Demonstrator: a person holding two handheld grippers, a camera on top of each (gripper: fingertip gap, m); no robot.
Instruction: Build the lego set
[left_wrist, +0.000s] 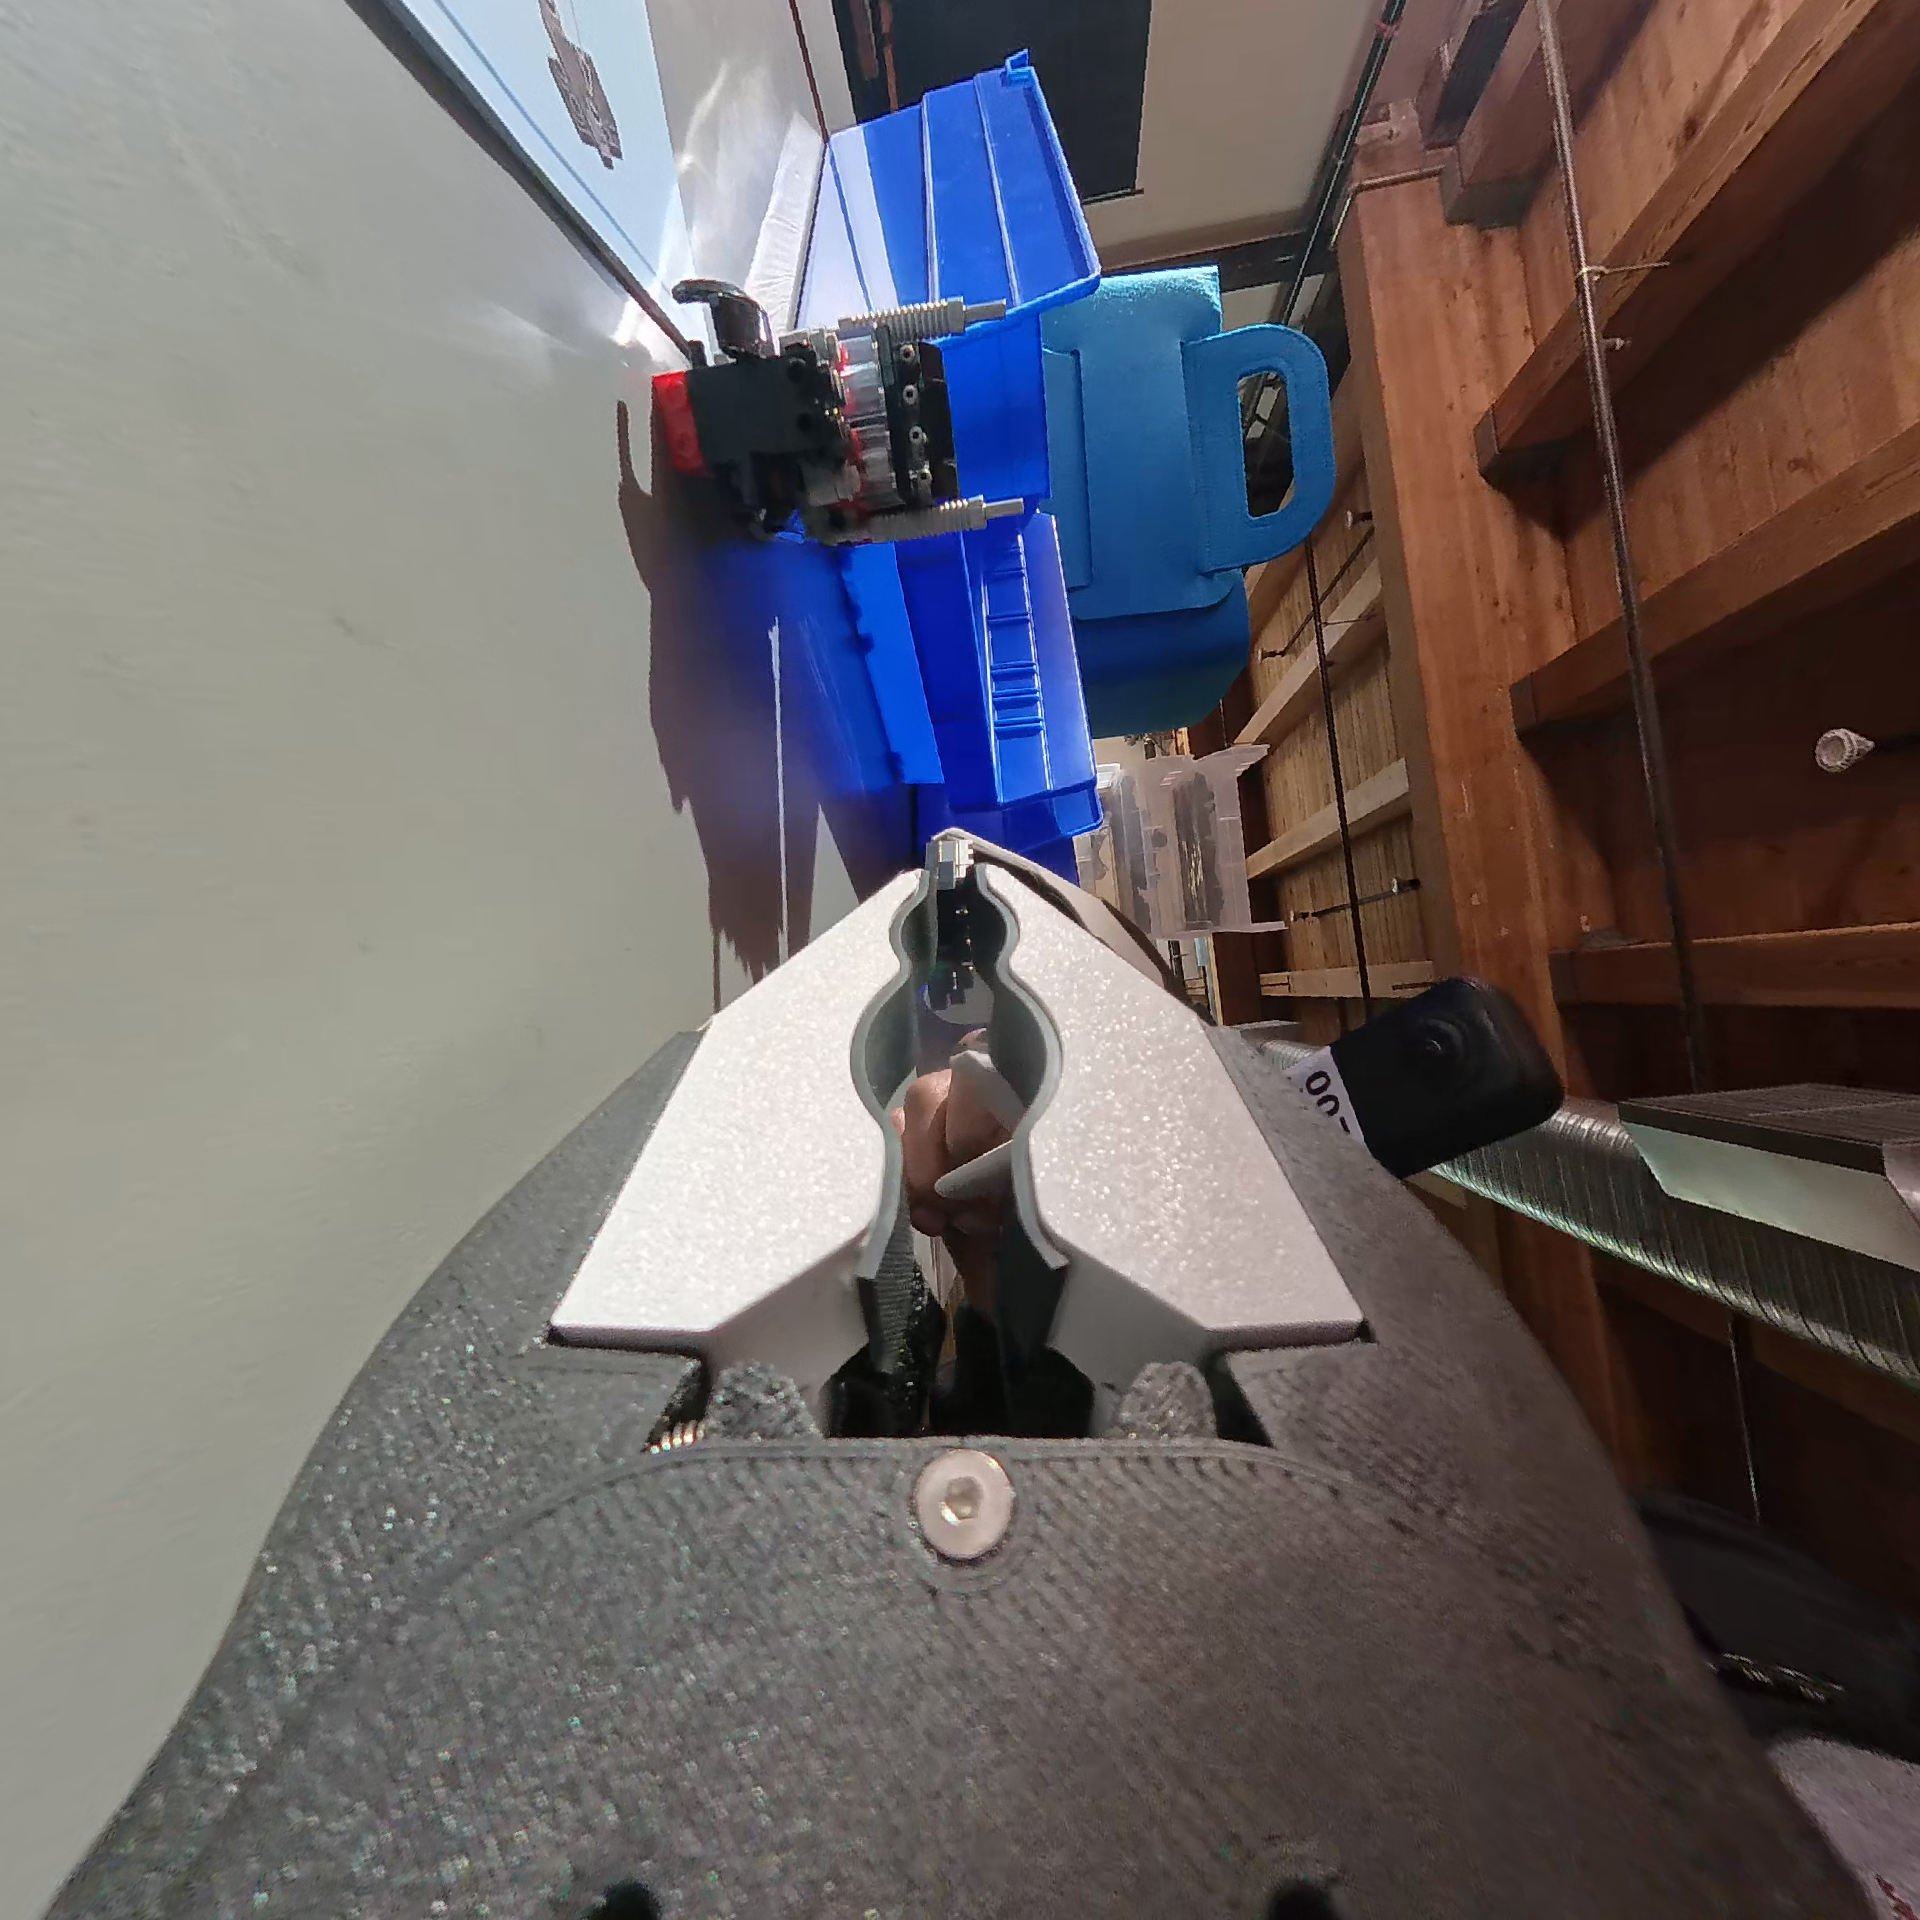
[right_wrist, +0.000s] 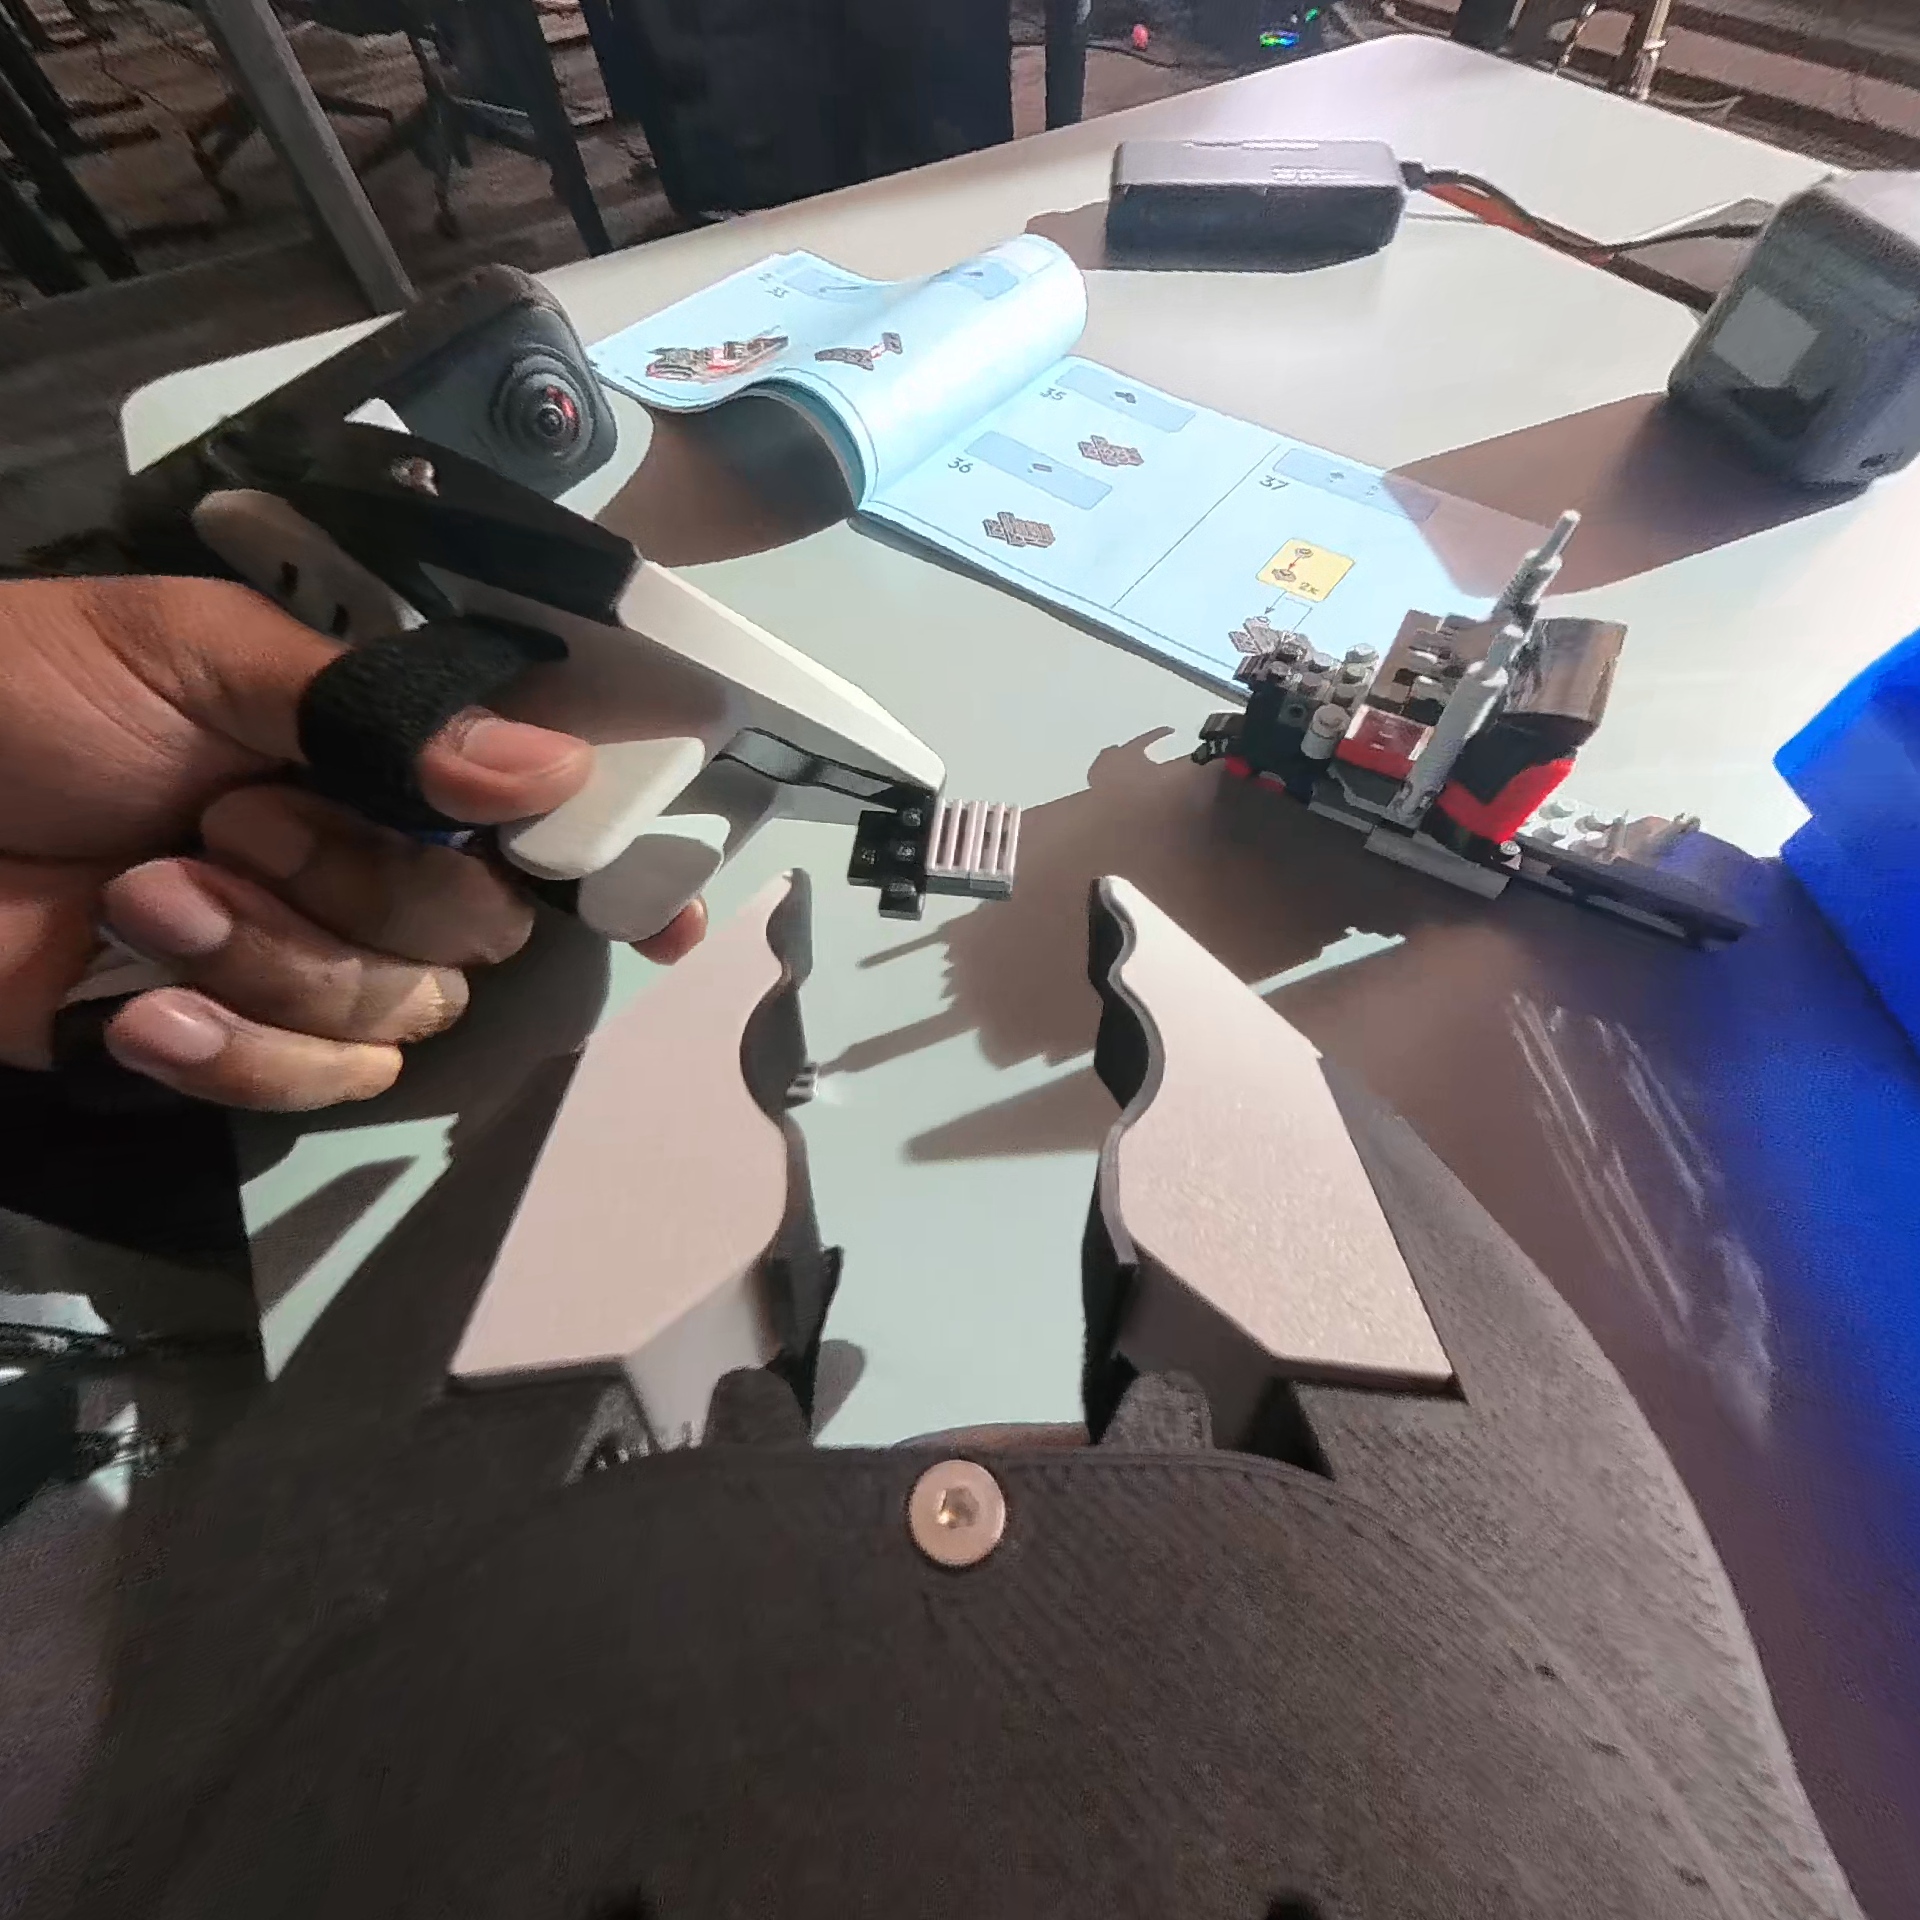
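My left gripper (left_wrist: 948, 868) is shut on a small black-and-grey lego piece (left_wrist: 951, 914), held in the air and rolled on its side. In the right wrist view the same gripper (right_wrist: 914, 790) holds that piece (right_wrist: 935, 847), a black brick with a grey grille tile, just ahead of my right gripper (right_wrist: 945, 883). My right gripper is open and empty, its fingers either side of bare table. The part-built red, black and grey lego model (right_wrist: 1423, 727) stands on the white table (right_wrist: 1039, 1195) to the right. It also shows in the left wrist view (left_wrist: 810, 426).
An open instruction booklet (right_wrist: 997, 436) lies beyond the model. Blue bins (left_wrist: 966, 416) stand by the model, one at the right edge (right_wrist: 1860, 790). A black box (right_wrist: 1252, 197) and a grey device (right_wrist: 1808, 332) sit at the table's far side. A hand (right_wrist: 208, 831) grips the left tool. Less than 4 cm separates the two grippers' tips. My right tips are roughly 30 centimeters from the grey device (right_wrist: 1808, 332).
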